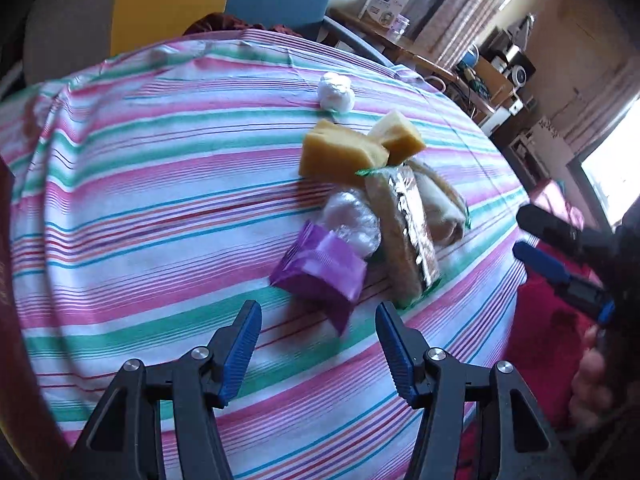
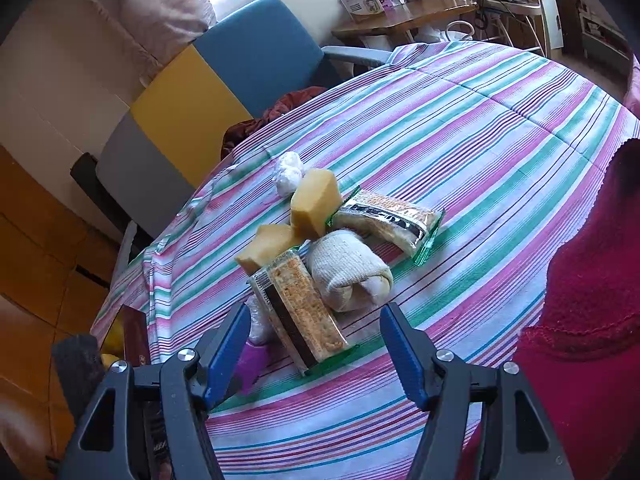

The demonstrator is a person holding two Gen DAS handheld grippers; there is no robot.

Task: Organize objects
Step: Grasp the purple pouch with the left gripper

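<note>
Purple packet glossy, crumpled; left gripper, right gripper agape, empty.

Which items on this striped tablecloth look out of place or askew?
Everything is heaped in one pile: a cracker packet leans tilted against the rolled sock, and two yellow sponges lie jumbled against each other beside a second cracker packet.

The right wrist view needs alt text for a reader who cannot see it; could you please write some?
The open right gripper hangs over a pile on a striped tablecloth, holding nothing. Nearest lies a cracker packet beside a rolled sock, with two yellow sponges and a second cracker packet beyond.
</note>
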